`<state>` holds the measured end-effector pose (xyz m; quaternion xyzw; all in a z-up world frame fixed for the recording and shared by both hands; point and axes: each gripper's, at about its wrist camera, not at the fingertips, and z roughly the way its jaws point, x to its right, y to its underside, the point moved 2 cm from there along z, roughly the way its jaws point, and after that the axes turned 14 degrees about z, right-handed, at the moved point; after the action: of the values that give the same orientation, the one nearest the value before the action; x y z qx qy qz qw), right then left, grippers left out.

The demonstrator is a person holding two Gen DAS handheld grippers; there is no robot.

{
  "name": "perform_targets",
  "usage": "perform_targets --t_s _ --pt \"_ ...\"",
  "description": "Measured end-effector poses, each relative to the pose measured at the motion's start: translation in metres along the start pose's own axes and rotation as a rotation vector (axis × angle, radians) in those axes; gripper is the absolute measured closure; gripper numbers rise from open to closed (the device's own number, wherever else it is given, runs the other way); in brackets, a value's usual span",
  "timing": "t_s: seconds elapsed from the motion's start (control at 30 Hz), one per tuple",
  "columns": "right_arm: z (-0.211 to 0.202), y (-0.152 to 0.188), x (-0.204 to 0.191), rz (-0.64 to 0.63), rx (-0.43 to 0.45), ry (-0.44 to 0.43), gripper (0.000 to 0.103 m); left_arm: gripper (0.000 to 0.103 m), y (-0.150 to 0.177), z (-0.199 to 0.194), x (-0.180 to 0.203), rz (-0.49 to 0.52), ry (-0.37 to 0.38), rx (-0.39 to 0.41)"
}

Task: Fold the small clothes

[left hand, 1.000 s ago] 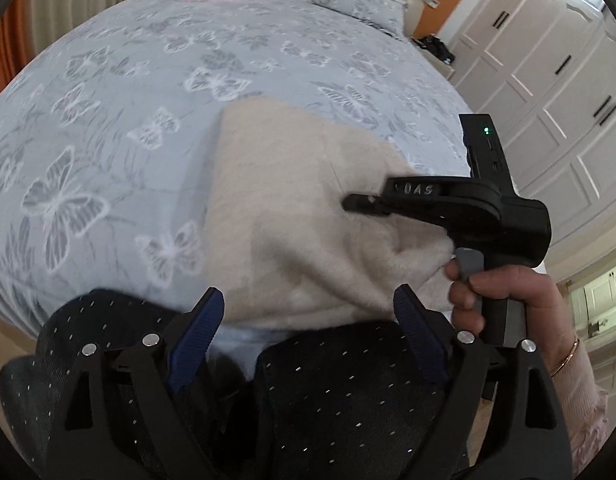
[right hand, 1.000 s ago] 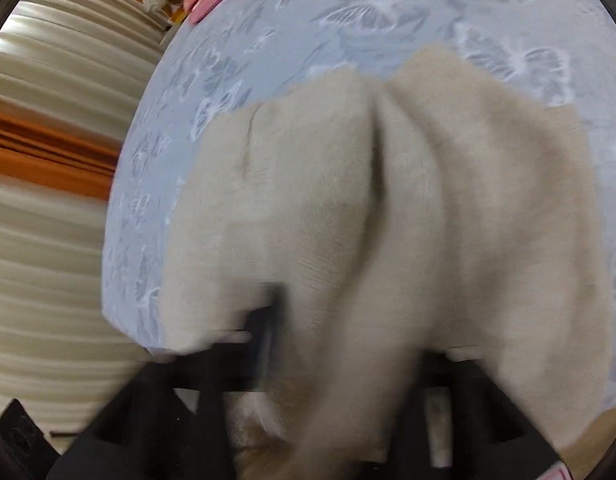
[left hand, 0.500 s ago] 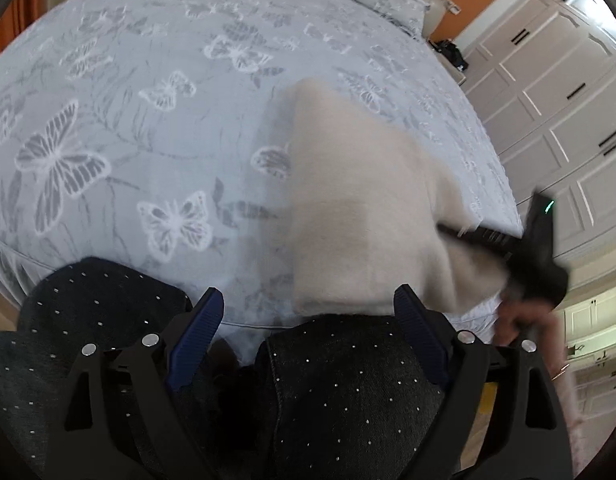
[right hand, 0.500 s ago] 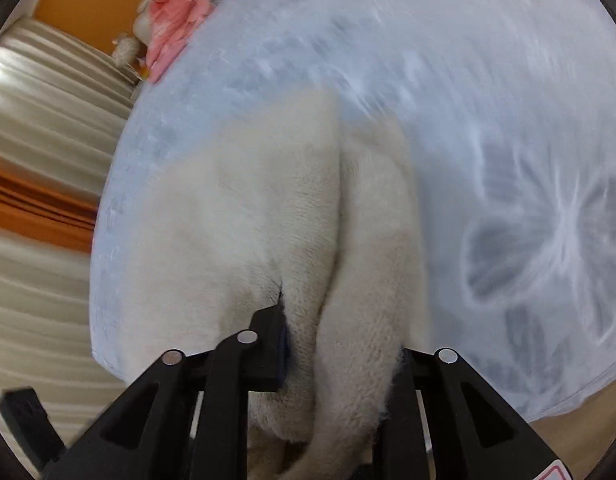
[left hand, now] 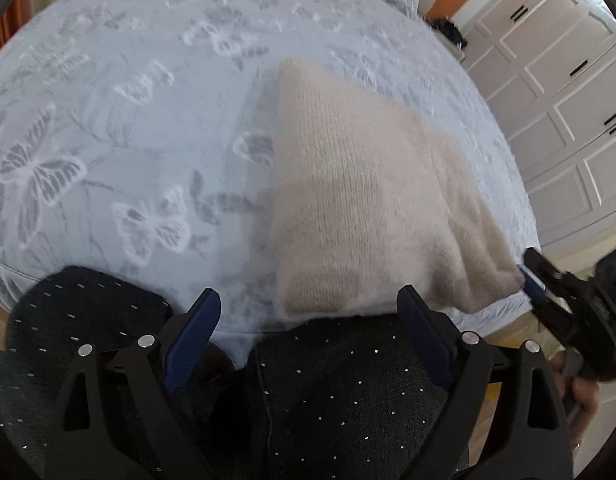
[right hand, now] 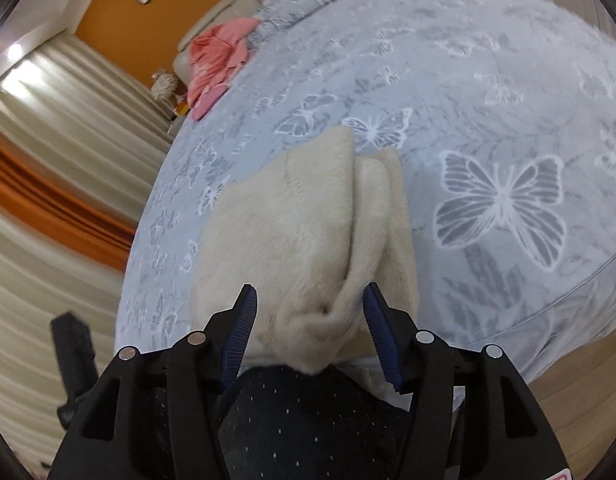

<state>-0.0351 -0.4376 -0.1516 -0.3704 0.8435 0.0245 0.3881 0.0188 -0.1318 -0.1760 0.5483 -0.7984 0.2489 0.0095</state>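
Folded knit (left hand: 359, 200) on bed (left hand: 108, 128) edge – soft, light, floppy (best pinched at a layered corner). Right gripper (right hand: 309, 322) opening, bunched end between pads, unpressed – left gripper (left hand: 308, 332) wide, empty

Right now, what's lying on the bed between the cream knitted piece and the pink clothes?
Only bare butterfly-print bedspread, seen in the right wrist view, separates the cream knitted garment from the pink clothes.
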Motion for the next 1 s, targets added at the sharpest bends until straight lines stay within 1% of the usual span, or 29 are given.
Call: perform_targets --t_s 0.07,0.1,0.13,0.17,0.2,0.23,0.27,0.3,0.33,0.37,0.4,0.47,0.5,0.53,0.6,0.63,0.7,0.73,0.77,0.8,0.83,0.87,0.93,0.97,1.0 --pt "0.002 0.001 -0.006 -0.037 -0.010 0.003 0.048 0.016 0.002 0.016 0.002 -0.004 0.023 -0.065" --pt "0.006 -0.001 -0.011 -0.052 -0.010 0.018 0.048 0.016 0.003 0.024 0.001 -0.012 0.022 -0.098" --pt "0.011 -0.003 -0.016 -0.072 -0.011 0.036 0.048 0.016 0.004 0.029 0.000 -0.018 0.024 -0.115" --pt "0.020 -0.004 -0.021 -0.106 -0.024 0.051 0.045 0.019 0.005 0.035 -0.001 -0.028 0.031 -0.135" --pt "0.026 0.000 -0.021 -0.123 -0.044 0.062 0.043 0.027 0.006 0.038 -0.003 -0.036 0.037 -0.143" --pt "0.039 0.003 -0.018 -0.138 -0.083 0.098 0.043 0.033 0.006 0.042 -0.004 -0.045 0.047 -0.149" --pt "0.052 0.007 -0.013 -0.148 -0.119 0.173 0.043 0.045 0.006 0.047 -0.007 -0.053 0.056 -0.163" --pt "0.054 0.009 -0.011 -0.155 -0.125 0.198 0.043 0.053 0.006 0.051 -0.009 -0.063 0.051 -0.176" --pt "0.049 0.010 -0.012 -0.167 -0.110 0.190 0.043 0.055 0.006 0.053 -0.010 -0.066 0.051 -0.177" --pt "0.040 0.010 -0.014 -0.169 -0.075 0.171 0.043 0.056 0.004 0.054 -0.011 -0.065 0.044 -0.180" --pt "0.024 0.009 -0.017 -0.170 -0.016 0.147 0.043 0.055 0.003 0.054 -0.012 -0.062 0.038 -0.179" --pt "-0.003 0.007 -0.024 -0.193 0.078 0.132 0.043 0.054 0.003 0.055 -0.014 -0.054 0.028 -0.181" --pt "-0.011 0.007 -0.027 -0.210 0.100 0.121 0.043 0.053 0.003 0.056 -0.014 -0.048 0.020 -0.184" --pt "-0.015 0.007 -0.030 -0.224 0.098 0.108 0.043 0.053 0.003 0.058 -0.014 -0.042 0.010 -0.186" --pt "-0.004 0.008 -0.029 -0.232 0.029 0.097 0.043 0.053 0.003 0.064 -0.016 -0.039 -0.002 -0.190" --pt "0.004 0.009 -0.027 -0.235 0.005 0.104 0.043 0.053 0.003 0.067 -0.015 -0.042 -0.005 -0.191" --pt "0.033 0.013 -0.018 -0.222 -0.077 0.119 0.043 0.054 0.002 0.069 -0.015 -0.042 -0.012 -0.185" --pt "0.047 0.015 -0.010 -0.197 -0.116 0.122 0.056 0.056 0.001 0.069 -0.016 -0.040 -0.018 -0.179" --pt "0.061 0.015 -0.002 -0.168 -0.166 0.118 0.089 0.067 -0.003 0.071 -0.013 -0.036 -0.016 -0.172" --pt "0.066 0.015 0.002 -0.144 -0.188 0.103 0.089 0.082 -0.007 0.069 -0.013 -0.028 -0.006 -0.162" --pt "0.056 0.010 0.001 -0.107 -0.152 0.044 0.089 0.084 -0.010 0.067 -0.012 -0.018 0.001 -0.154" --pt "0.040 0.004 -0.002 -0.088 -0.104 -0.012 0.090 0.084 -0.012 0.063 -0.011 -0.008 -0.008 -0.149" --pt "0.015 -0.008 0.002 -0.039 -0.032 -0.077 0.090 0.085 -0.016 0.060 -0.012 0.006 -0.026 -0.145" --pt "0.011 -0.013 0.015 0.013 -0.018 -0.104 0.091 0.085 -0.016 0.060 -0.015 -0.007 -0.021 -0.149" --pt "0.021 -0.014 0.034 0.052 -0.046 -0.073 0.091 0.085 -0.015 0.063 -0.017 -0.026 -0.009 -0.156"
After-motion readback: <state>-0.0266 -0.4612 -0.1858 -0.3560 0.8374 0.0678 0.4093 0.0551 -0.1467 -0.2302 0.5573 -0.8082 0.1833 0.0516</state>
